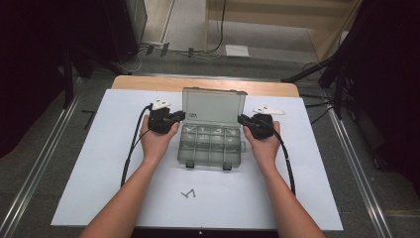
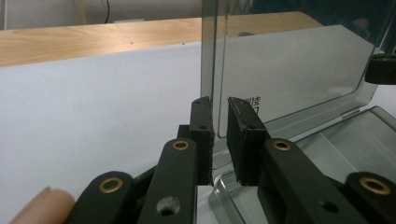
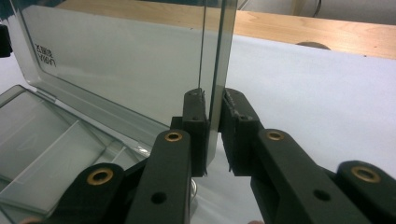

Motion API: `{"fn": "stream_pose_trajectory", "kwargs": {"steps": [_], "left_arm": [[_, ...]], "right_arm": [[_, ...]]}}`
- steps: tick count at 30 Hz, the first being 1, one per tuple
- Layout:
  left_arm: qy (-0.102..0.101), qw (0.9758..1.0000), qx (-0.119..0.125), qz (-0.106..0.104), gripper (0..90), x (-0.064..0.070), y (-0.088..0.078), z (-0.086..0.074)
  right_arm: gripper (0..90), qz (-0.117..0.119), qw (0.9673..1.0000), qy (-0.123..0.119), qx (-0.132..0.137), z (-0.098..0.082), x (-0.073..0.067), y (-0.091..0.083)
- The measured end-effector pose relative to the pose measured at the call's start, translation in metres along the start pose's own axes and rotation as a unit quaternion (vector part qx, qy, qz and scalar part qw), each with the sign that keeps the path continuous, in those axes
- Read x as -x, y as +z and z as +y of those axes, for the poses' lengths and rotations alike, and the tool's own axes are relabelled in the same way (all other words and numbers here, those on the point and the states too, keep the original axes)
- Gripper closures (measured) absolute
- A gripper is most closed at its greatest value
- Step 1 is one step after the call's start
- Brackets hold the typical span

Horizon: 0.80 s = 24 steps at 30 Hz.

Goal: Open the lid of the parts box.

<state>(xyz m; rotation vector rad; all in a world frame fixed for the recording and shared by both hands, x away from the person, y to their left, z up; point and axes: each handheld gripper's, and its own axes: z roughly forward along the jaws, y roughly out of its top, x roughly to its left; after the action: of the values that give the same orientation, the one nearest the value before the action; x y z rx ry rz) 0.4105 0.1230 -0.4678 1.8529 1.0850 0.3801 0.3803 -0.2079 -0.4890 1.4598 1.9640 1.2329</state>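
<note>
Clear compartment box (image 1: 212, 146) open at tabletop (image 1: 99, 163) centre, lid (image 1: 214, 106) upright; both grippers at lid's side edges.

L gripper (image 1: 181, 116) at lid's left edge: in left gripper view its jaws (image 2: 219, 135) straddle the edge, one pad against the outer face, other pad w/ slight gap, so grip looks loose, not clamped. R gripper (image 1: 241, 119) at lid's right edge: in right gripper view jaws (image 3: 212, 133) sit either side of the lid wall, left pad touching, right pad just beside it; full pinch can't be confirmed. Box base lies near side of lid, dividers visible, latches toward the person. Small bent metal piece (image 1: 188, 193) on the white sheet, near side of box, well apart from it. Wood strip (image 1: 148, 83) along far tabletop edge.
</note>
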Motion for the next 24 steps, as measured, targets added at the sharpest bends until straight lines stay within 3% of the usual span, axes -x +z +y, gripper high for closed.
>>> {"fn": "stream_pose_trajectory", "kwargs": {"steps": [4, 6, 9, 12, 16, 19, 24], "left_arm": [[-0.008, 0.9999, -0.003, -0.012, 80.4, -0.001, 0.002, -0.001], [-0.001, 0.9998, -0.011, -0.018, 80.3, 0.002, 0.006, -0.002], [0.011, 0.9998, -0.016, -0.01, 80.3, 0.007, 0.009, -0.003], [-0.001, 0.9999, -0.007, -0.013, 80.3, 0.005, 0.006, -0.002], [-0.002, 1.0, 0.0, 0.006, 80.3, 0.002, 0.0, -0.002], [-0.017, 0.9994, -0.007, 0.03, 78.9, -0.001, 0.002, -0.006], [-0.026, 0.9991, -0.015, 0.03, 78.5, -0.003, 0.007, -0.008]], "right_arm": [[82.3, -0.001, 1.0, 0.005, -0.004, 0.001, 0.002, 0.004], [82.6, 0.006, 1.0, 0.007, -0.004, 0.002, 0.002, 0.007], [82.5, 0.005, 1.0, -0.003, -0.004, 0.003, 0.001, 0.009], [82.2, 0.004, 0.9999, 0.003, -0.01, 0.005, 0.0, 0.012], [81.5, 0.001, 0.9999, -0.003, -0.011, 0.005, 0.001, 0.014], [81.0, -0.002, 0.9999, 0.004, -0.013, 0.004, 0.0, 0.015], [82.6, -0.011, 0.9998, 0.001, -0.018, 0.003, 0.001, 0.016]]}}
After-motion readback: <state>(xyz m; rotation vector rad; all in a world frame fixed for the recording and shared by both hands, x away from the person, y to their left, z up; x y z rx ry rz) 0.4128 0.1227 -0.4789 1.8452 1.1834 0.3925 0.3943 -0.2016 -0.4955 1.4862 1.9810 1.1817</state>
